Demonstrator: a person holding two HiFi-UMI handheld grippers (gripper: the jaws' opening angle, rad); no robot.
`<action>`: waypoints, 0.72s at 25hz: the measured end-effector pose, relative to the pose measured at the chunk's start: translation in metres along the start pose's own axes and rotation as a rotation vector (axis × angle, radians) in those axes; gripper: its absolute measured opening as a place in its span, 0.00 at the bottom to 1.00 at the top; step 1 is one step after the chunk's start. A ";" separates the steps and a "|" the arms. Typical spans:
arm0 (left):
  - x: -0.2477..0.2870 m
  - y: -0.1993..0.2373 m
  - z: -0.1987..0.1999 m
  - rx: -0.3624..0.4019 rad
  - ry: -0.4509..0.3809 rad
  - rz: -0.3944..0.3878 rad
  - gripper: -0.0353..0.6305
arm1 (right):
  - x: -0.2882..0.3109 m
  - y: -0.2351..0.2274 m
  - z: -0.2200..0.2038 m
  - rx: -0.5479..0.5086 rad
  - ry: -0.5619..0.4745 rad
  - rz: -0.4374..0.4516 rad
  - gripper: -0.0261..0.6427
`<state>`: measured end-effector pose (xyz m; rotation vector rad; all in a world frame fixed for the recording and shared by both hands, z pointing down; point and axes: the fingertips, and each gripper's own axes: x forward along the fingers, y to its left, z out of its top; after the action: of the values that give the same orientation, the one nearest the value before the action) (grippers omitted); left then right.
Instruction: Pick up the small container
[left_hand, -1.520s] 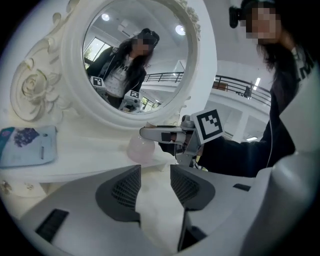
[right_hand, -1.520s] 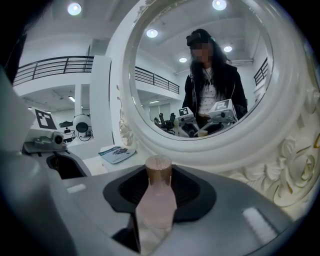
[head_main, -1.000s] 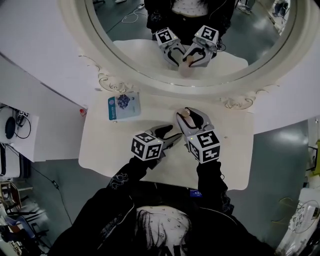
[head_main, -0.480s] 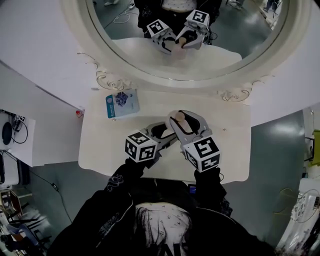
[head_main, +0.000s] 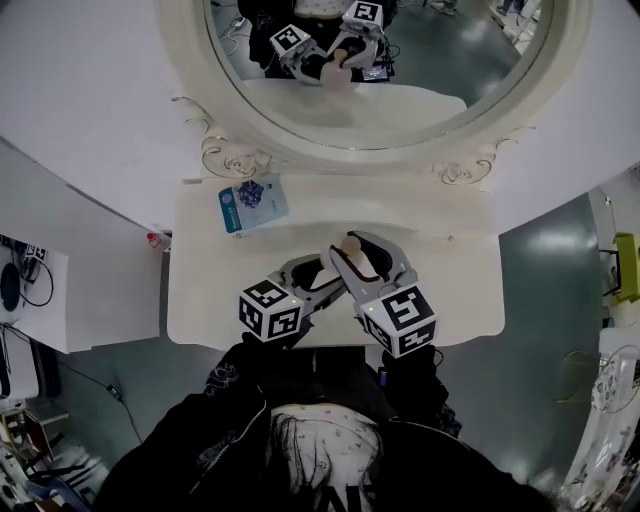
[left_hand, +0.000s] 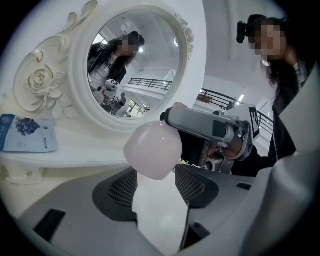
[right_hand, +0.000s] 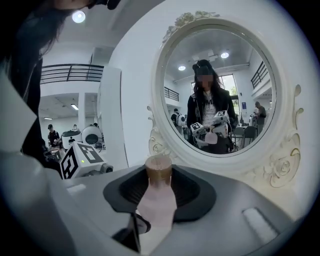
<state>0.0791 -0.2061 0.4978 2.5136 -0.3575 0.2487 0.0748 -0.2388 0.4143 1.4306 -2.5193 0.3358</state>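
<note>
The small container (right_hand: 159, 192) is a pale pink bottle with a bare brown neck. It stands upright between the pads of my right gripper (right_hand: 159, 175), which is shut on it. In the head view it shows as a pink spot (head_main: 350, 243) at the tip of the right gripper (head_main: 352, 248), above the table. My left gripper (left_hand: 155, 185) is shut on a pink round-topped piece (left_hand: 152, 149) that looks like a cap. In the head view the left gripper (head_main: 325, 268) lies close to the left of the right one. The right gripper's body (left_hand: 210, 130) shows just behind the cap.
A cream dressing table (head_main: 450, 290) carries a large oval mirror with an ornate white frame (head_main: 360, 160) along its back. A flat blue-and-white packet (head_main: 250, 203) lies at the back left of the tabletop. The mirror reflects both grippers and the person.
Both grippers have drawn back toward the table's front edge and a little to the left, keeping close together. Each still has the same thing in its jaws.
</note>
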 end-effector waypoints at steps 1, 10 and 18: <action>-0.007 -0.002 -0.003 0.005 0.005 -0.009 0.39 | -0.001 0.008 -0.001 0.003 -0.002 -0.011 0.26; -0.071 -0.021 -0.031 0.072 0.067 -0.080 0.39 | -0.014 0.077 -0.006 0.036 -0.038 -0.104 0.26; -0.089 -0.041 -0.046 0.080 0.081 -0.119 0.39 | -0.031 0.103 -0.010 0.020 -0.027 -0.142 0.26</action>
<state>0.0028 -0.1293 0.4909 2.5837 -0.1679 0.3217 0.0023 -0.1591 0.4058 1.6212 -2.4242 0.3194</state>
